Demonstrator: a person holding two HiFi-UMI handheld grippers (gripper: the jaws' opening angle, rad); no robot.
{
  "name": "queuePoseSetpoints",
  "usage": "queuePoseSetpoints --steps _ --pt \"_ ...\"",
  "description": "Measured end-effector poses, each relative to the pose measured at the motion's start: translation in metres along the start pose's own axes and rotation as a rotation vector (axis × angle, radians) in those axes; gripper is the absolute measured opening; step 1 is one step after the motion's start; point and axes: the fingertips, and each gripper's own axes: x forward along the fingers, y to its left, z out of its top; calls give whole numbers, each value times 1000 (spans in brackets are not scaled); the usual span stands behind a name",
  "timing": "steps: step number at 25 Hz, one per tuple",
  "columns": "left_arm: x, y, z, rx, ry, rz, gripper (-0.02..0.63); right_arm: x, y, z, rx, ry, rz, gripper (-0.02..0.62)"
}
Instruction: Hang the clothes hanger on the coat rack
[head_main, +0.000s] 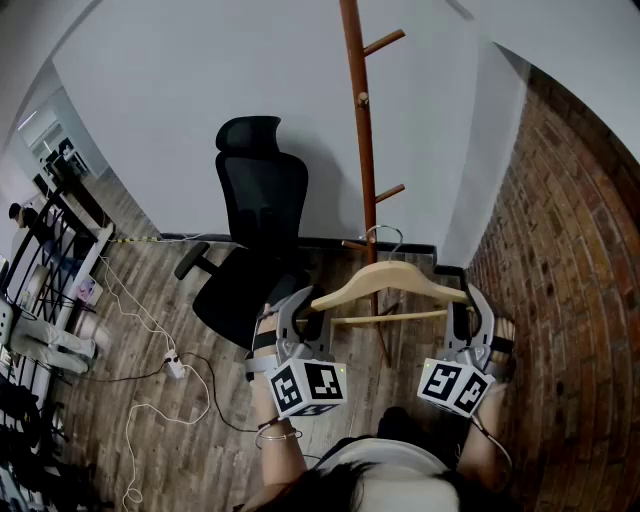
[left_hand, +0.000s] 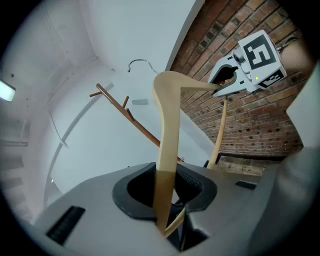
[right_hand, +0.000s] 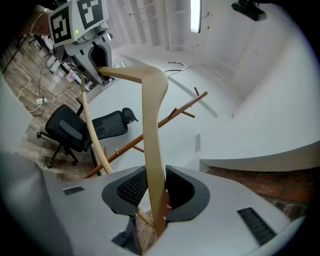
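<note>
The wooden clothes hanger (head_main: 385, 281) is held level in the air just before the coat rack (head_main: 358, 120), its wire hook (head_main: 384, 236) close by the pole; it is judged light, rigid and smooth, best taken at the tips of its flat curved arms so that swinging is checked. There it is clamped: the left gripper (head_main: 298, 312) is closed on one tip and the right gripper (head_main: 468, 318) on the other, ribbed pads pressed to pale wood. Behind the slender reddish-brown rack a black office chair (head_main: 262, 190) is seen, with a brick wall (head_main: 570, 250) at the right.
</note>
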Motion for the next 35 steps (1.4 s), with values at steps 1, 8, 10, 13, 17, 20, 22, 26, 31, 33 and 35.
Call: queuePoseSetpoints --steps 1,8,10,13,17,20,22,26,31,33,35 --pt "1 0 2 1 0 1 97 0 -1 -1 2 -2 -1 124" --pt "10 -2 16 -13 6 12 97 10 -11 -11 13 -22 -10 124" --pt "13 -3 20 -24 13 15 97 14 -12 -14 10 -22 -5 124" --pt "20 -5 23 -12 16 17 97 20 -15 -18 9 -26 0 124" --pt "30 -7 30 -5 21 27 97 31 -22 -25 13 -37 1 124" --pt "40 -10 32 6 29 36 97 41 -26 -31 14 -49 8 124" --pt "43 -12 34 2 36 41 97 45 -28 -33 15 -56 14 124" --pt "47 -11 42 -23 56 56 97 54 -30 -38 19 -69 30 124" --pt "55 -15 47 -9 73 73 97 65 -34 -44 18 -85 44 124" --pt "53 -14 53 -28 78 82 97 66 -37 -46 20 -93 46 124" --pt "53 -16 53 -8 80 85 97 67 -40 -46 22 -99 46 124"
